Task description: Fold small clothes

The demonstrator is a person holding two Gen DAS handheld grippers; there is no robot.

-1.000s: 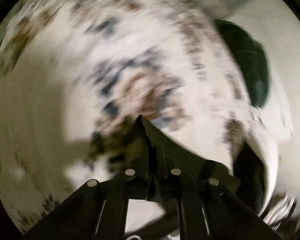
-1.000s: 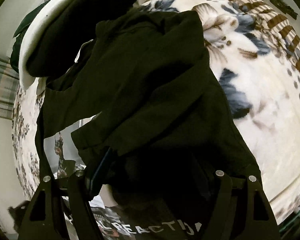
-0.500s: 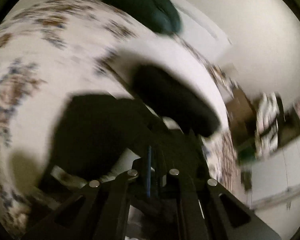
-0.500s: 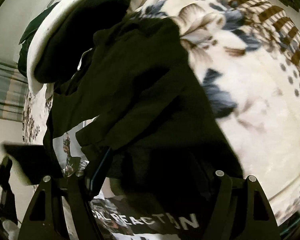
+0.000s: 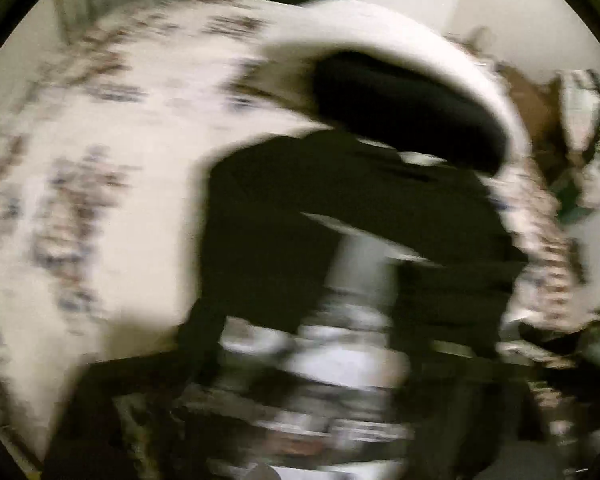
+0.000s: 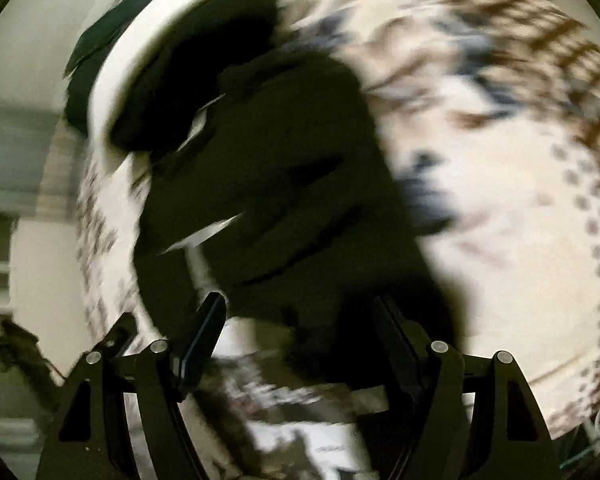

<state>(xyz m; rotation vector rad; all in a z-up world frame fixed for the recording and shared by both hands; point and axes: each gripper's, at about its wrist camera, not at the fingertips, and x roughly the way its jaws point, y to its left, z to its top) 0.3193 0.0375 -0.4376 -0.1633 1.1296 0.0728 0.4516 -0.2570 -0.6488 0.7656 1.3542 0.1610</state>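
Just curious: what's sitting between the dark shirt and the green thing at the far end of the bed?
In the right wrist view, a white pillow lies between the black T-shirt and the green cushion.

Your right gripper (image 6: 300, 344) looks like matt black plastic with shiny metal rivets. The black shirt (image 6: 284, 184) is soft matt cloth, and the flowered bedspread (image 6: 500, 208) under it looks plush.

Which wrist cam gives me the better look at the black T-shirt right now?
Right wrist: the black T-shirt fills the centre, reaching down between the open right gripper. The left wrist view shows the same shirt, but heavily motion-blurred.
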